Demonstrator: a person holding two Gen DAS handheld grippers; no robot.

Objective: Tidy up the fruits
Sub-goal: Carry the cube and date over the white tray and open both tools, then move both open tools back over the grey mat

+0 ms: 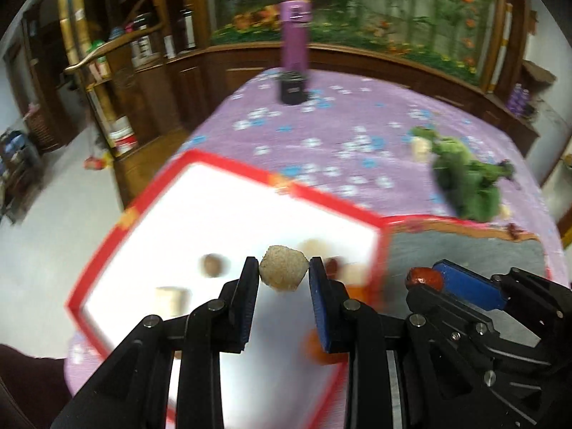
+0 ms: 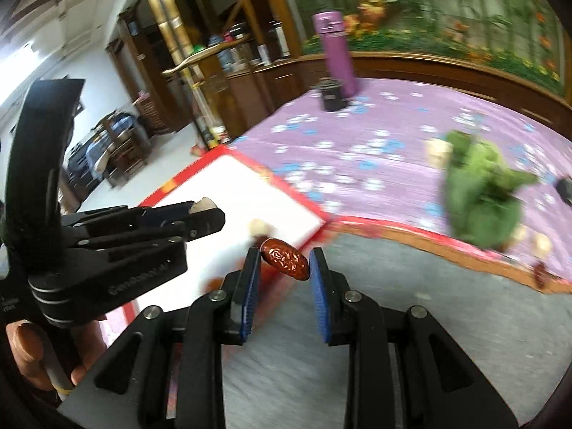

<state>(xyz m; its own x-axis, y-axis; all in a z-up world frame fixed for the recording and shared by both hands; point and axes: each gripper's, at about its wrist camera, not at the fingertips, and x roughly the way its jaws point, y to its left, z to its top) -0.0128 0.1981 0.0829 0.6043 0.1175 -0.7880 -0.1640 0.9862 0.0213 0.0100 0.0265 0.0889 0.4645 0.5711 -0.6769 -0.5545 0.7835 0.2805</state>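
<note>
My left gripper [image 1: 284, 271] is shut on a round tan fruit [image 1: 283, 272] and holds it above the white tray with a red rim [image 1: 200, 193]. Several small fruits lie blurred in the tray: a brown one [image 1: 213, 265], a pale one [image 1: 171, 300], an orange one [image 1: 323, 350]. My right gripper [image 2: 284, 261] is shut on a wrinkled red date [image 2: 285, 258] over the edge between the tray [image 2: 228, 178] and a grey mat [image 2: 429, 307]. It also shows in the left wrist view [image 1: 425, 279]. The left gripper shows at the left of the right wrist view [image 2: 200, 211].
A purple flask [image 1: 295, 35] and a small black cup [image 1: 293, 87] stand at the far end of the purple flowered tablecloth [image 1: 321, 136]. A green leafy bunch [image 1: 464, 178] lies on the right. Another date [image 2: 540, 274] lies at the mat's far right edge. Wooden cabinets stand behind.
</note>
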